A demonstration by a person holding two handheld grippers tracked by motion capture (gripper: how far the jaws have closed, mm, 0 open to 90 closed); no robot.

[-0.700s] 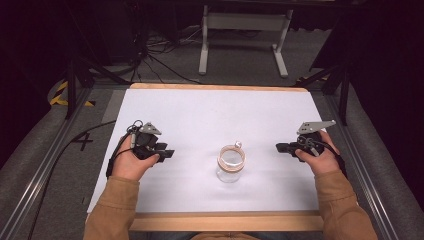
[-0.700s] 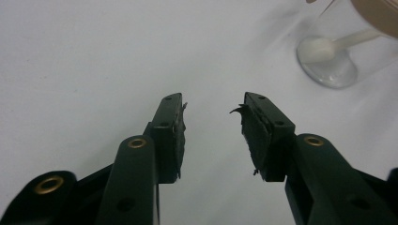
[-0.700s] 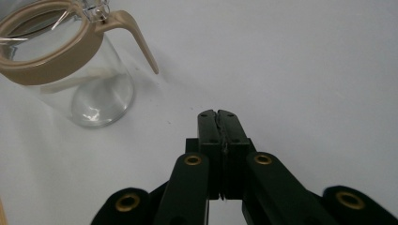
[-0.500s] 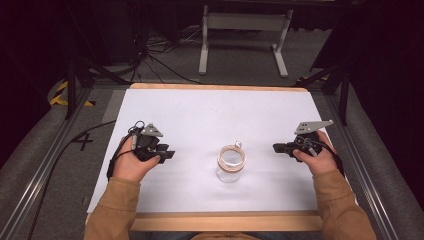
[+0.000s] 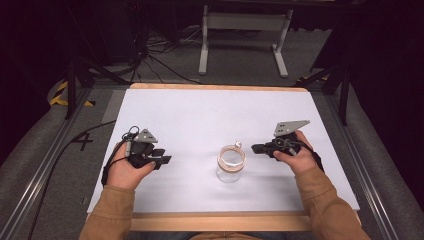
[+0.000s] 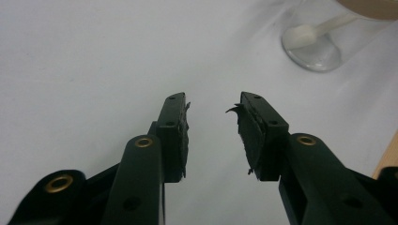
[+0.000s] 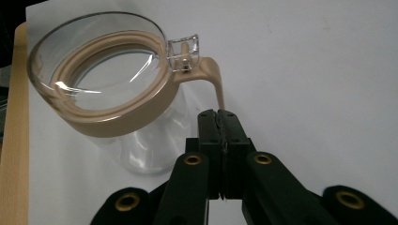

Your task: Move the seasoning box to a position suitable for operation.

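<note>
- Looking down from the high view, I see the jar (image 5: pixel 231 163) upright on the white table (image 5: pixel 200 115), near the front edge and between the two grippers. My left gripper (image 5: pixel 161 161) rests on the table well to the jar's left, its jaws apart. My right gripper (image 5: pixel 256 148) sits just beside the jar's rim on the right, its jaws pressed together and pointing at it.
- Left gripper view: I see the left gripper (image 6: pixel 212 123) with a clear gap between its pads and nothing in the gap. The jar (image 6: pixel 312 44) stands farther off at upper right, with its spoon (image 6: pixel 305 32) seen through the glass.
- Right gripper view: the right gripper (image 7: pixel 218 114) is closed pad to pad on nothing. Its tips lie just below the jar's tan handle (image 7: pixel 212 76), and I cannot tell whether they touch. The jar (image 7: pixel 101 75) is clear glass with a tan collar and a clear lid tab.
</note>
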